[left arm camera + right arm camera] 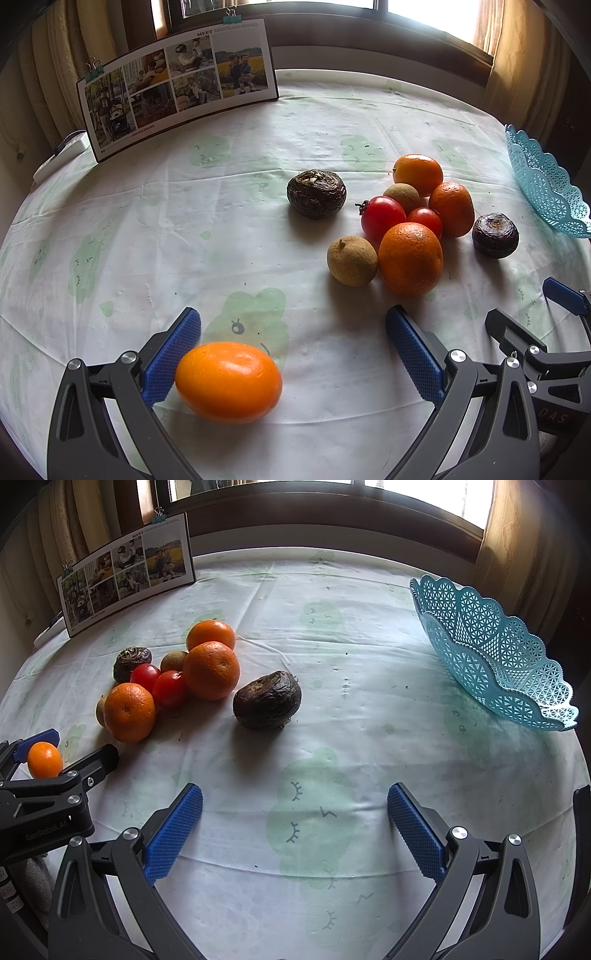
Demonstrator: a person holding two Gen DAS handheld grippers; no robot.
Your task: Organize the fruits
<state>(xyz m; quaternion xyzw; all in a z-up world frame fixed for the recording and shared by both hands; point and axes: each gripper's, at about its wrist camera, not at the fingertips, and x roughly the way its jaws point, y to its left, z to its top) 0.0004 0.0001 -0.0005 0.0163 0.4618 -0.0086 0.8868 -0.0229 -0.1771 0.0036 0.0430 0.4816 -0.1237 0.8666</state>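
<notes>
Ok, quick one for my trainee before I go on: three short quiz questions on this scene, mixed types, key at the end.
1. True or false: the left gripper is shut tight on the small orange fruit.
2. Where is the blue basket? A) far right, tilted, no fruit visible in it B) centre, full of fruit C) beside the photo board
3. Fill in: the two red fruits lie among the ____.

Key: 1 false, its jaws are wide open; 2 A; 3 oranges.
</notes>
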